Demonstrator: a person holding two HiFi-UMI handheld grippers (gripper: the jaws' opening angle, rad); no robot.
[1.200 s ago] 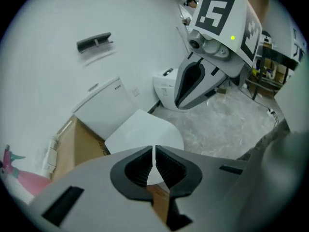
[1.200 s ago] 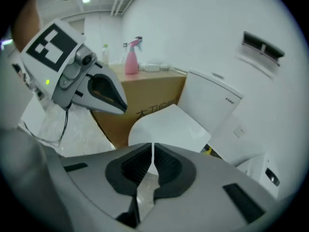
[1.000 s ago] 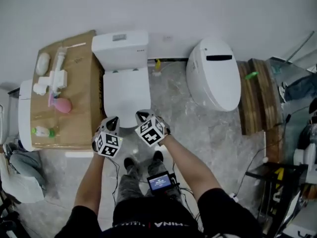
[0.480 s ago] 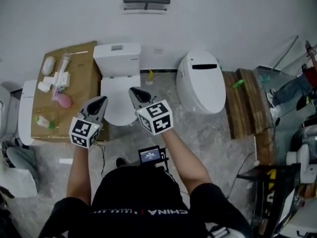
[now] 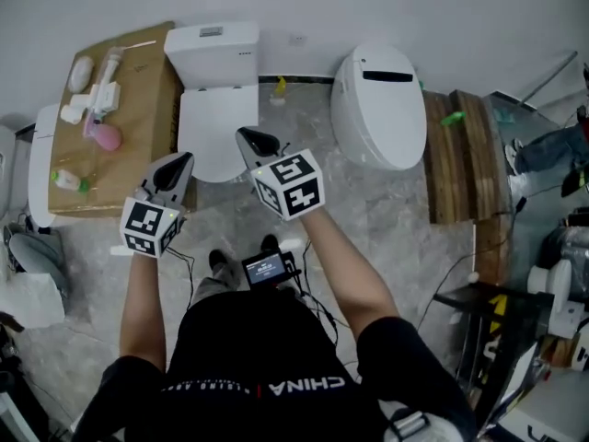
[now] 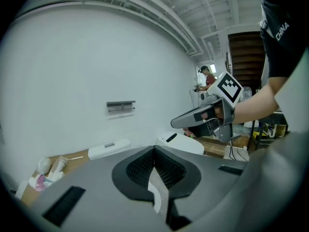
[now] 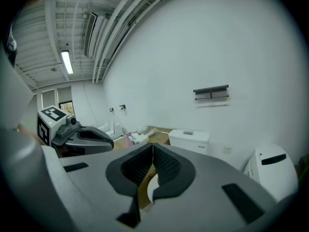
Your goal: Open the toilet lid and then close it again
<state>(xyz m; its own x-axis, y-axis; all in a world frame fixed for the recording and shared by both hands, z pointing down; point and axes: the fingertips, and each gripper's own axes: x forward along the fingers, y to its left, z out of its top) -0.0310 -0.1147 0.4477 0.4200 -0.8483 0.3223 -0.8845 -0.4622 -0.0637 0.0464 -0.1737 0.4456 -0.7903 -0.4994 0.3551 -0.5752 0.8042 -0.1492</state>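
I hold two grippers, and the ribbed black pads of each are pressed together on nothing. Seen from my head, the left gripper (image 5: 182, 160) shows just off the front left corner of the toilet lid (image 5: 213, 127), and the right gripper (image 5: 245, 136) overlaps its right front edge. The lid is smooth, glossy white, lying flat and closed. Its long axis runs from the boxy tank (image 5: 212, 49) behind it towards me, with the rounded end nearest me. There are two toilets. The second toilet (image 5: 379, 99), an egg-shaped white one, stands to the lid's right. One sheet of brown cardboard (image 5: 129, 155) lies on the lid's left, on the grey marbled floor (image 5: 368, 219).
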